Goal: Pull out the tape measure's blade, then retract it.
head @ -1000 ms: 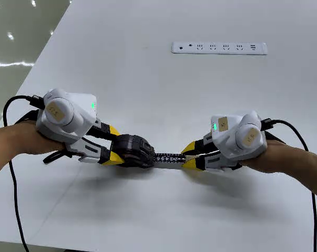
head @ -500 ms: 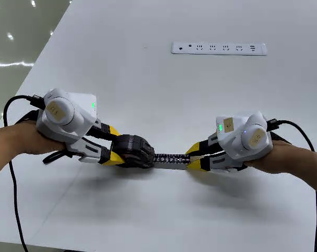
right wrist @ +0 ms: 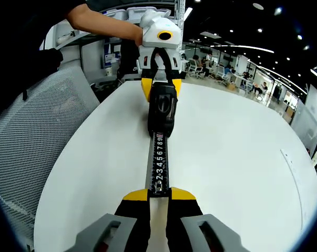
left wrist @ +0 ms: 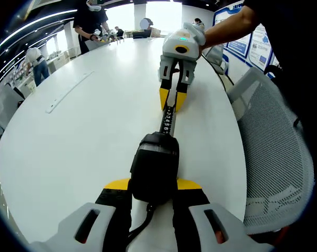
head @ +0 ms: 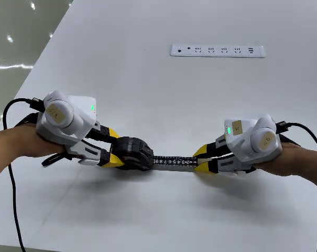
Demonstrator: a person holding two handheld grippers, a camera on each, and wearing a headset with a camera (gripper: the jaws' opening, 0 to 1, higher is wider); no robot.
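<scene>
Black against a white table (head: 163, 89), the tape measure (head: 133, 153) sits near the table's front edge, clamped between the yellow-tipped jaws of the left gripper (head: 114, 146), one jaw on each flank. A short run of blade (head: 174, 160) reaches straight from the tape measure's mouth to the right gripper (head: 202, 159), whose jaws are pinched almost together on the blade's free end. The two grippers face each other, tips apart, with the blade taut and level between them, just above the surface. In the right gripper view the blade (right wrist: 159, 163) shows white numerals on a dark face, running from the jaws up to the tape measure. In the left gripper view the tape measure (left wrist: 154, 165) fills the gap between that gripper's own jaws. A hand (head: 27, 140) holds each tool, and a black cable (head: 11, 178) trails from each toward the front edge. A white power strip (head: 217, 50) lies well apart, farther back on the table. A grey mesh chair (left wrist: 274, 152) stands beside the table.
</scene>
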